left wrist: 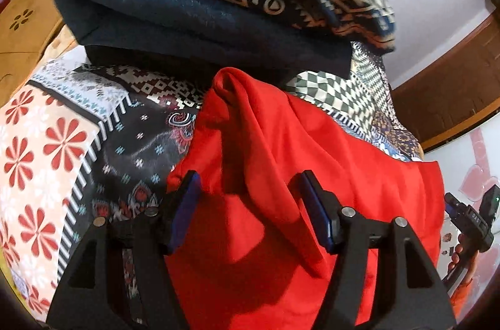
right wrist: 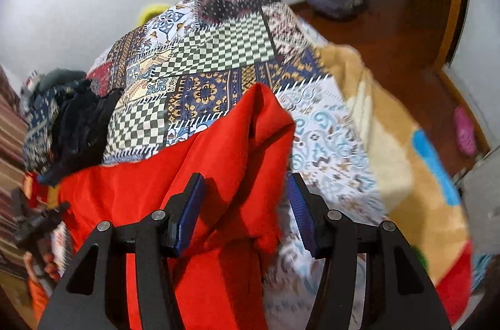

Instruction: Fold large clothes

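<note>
A large red garment (left wrist: 250,174) lies rumpled on a patchwork bedspread (left wrist: 62,127). My left gripper (left wrist: 250,183) is open, its blue-padded jaws wide apart over the garment's creased upper part. My right gripper (right wrist: 245,186) is open too, hovering over the garment's right-hand bunched corner (right wrist: 250,142), with cloth lying between the jaws. The right gripper also shows at the right edge of the left wrist view (left wrist: 468,220), held in a hand. The left gripper shows blurred at the left edge of the right wrist view (right wrist: 37,224).
A pile of dark blue patterned clothes (left wrist: 218,2) sits on the bed just beyond the red garment; it also shows in the right wrist view (right wrist: 62,127). A beige blanket (right wrist: 390,127) covers the bed's right side. A wooden headboard (left wrist: 25,24) stands at left. A wood floor (right wrist: 390,27) lies beyond.
</note>
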